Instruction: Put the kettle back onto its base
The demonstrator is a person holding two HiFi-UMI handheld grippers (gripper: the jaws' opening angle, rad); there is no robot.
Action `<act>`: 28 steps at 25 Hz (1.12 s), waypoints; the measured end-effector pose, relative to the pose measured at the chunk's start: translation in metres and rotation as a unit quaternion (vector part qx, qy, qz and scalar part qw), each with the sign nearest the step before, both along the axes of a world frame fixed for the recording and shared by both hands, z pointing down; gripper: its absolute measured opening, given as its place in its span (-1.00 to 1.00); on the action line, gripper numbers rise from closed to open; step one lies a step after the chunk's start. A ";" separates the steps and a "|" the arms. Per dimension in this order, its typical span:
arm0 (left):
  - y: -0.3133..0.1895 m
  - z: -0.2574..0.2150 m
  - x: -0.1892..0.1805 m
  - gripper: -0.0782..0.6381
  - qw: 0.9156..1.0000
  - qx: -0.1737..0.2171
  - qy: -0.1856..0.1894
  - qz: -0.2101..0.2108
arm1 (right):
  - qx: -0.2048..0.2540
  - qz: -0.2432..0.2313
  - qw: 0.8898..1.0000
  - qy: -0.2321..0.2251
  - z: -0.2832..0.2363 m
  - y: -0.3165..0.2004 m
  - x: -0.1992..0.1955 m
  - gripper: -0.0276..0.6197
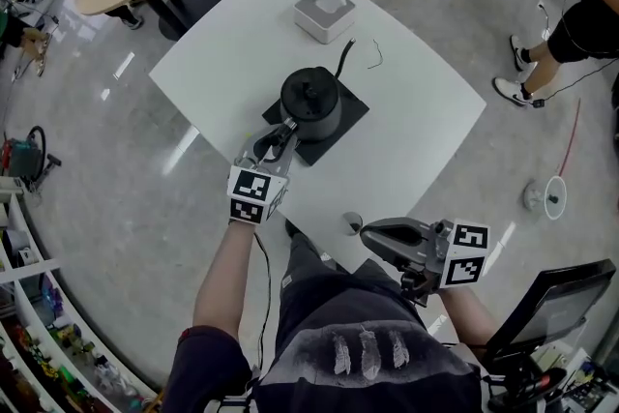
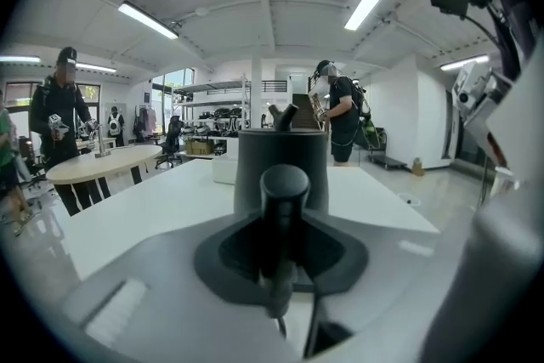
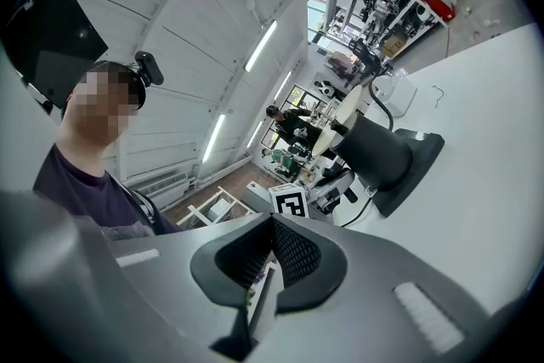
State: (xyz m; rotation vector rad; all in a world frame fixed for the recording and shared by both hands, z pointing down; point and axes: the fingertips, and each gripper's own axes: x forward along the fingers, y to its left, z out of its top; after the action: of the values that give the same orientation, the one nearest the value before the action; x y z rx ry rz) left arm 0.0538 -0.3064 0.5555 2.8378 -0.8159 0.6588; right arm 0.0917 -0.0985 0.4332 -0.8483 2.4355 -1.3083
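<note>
The left gripper [image 1: 282, 134] pinches the handle [image 2: 283, 208] of the round black kettle [image 1: 311, 102], which stands over the flat black square base [image 1: 354, 107]. The right gripper [image 1: 366, 229] has its 2 jaws pressed together on nothing.

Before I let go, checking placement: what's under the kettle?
A black square base on the white table. The kettle covers its middle, so seating cannot be seen.

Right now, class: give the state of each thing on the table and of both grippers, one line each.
Kettle: upright, lid on, seemingly seated on the base.
Base: flat on the table, under the kettle.
Cord: lying loose beside the base.
Left gripper: shut on the kettle.
Right gripper: shut, empty.
</note>
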 end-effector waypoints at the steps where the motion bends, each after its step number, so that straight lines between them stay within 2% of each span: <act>1: -0.002 0.001 -0.001 -0.57 1.000 0.000 0.001 -0.001 | 0.001 0.002 1.000 0.000 0.001 0.000 0.000 -0.92; 6: -0.014 0.013 -0.009 -0.57 1.000 0.005 -0.010 -0.027 | 0.023 -0.010 1.000 -0.007 0.010 -0.013 0.000 -0.92; 8: -0.016 0.017 -0.008 -0.52 0.999 -0.004 -0.013 -0.034 | 0.029 -0.009 1.000 -0.009 0.009 -0.015 0.004 -0.92; 10: -0.016 0.017 -0.008 -0.43 0.999 -0.021 -0.010 -0.039 | 0.033 -0.006 0.999 -0.008 0.005 -0.015 0.009 -0.92; 12: -0.015 0.012 -0.010 -0.20 0.998 -0.035 0.003 -0.048 | 0.037 0.000 0.999 -0.006 0.003 -0.016 0.014 -0.92; 13: -0.014 0.008 -0.012 -0.14 0.998 -0.038 0.009 -0.054 | 0.039 0.003 0.999 -0.004 0.002 -0.017 0.016 -0.92; 20: -0.018 -0.014 -0.038 0.15 0.994 -0.025 0.007 -0.102 | 0.075 0.014 0.997 -0.002 -0.008 -0.033 0.034 -0.92; 24: -0.008 -0.036 -0.054 0.17 0.992 -0.012 0.003 -0.124 | 0.082 0.009 0.997 -0.013 -0.015 -0.028 0.041 -0.92; 28: 0.004 -0.065 -0.059 0.16 0.990 0.005 0.016 -0.143 | 0.092 -0.005 0.996 -0.015 -0.020 -0.020 0.046 -0.92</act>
State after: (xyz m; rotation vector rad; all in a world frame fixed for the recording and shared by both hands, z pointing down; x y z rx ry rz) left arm -0.0056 -0.3024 0.4903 2.6561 -1.1921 0.5669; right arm 0.1380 -0.1181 0.4131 -0.7645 2.4929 -1.0703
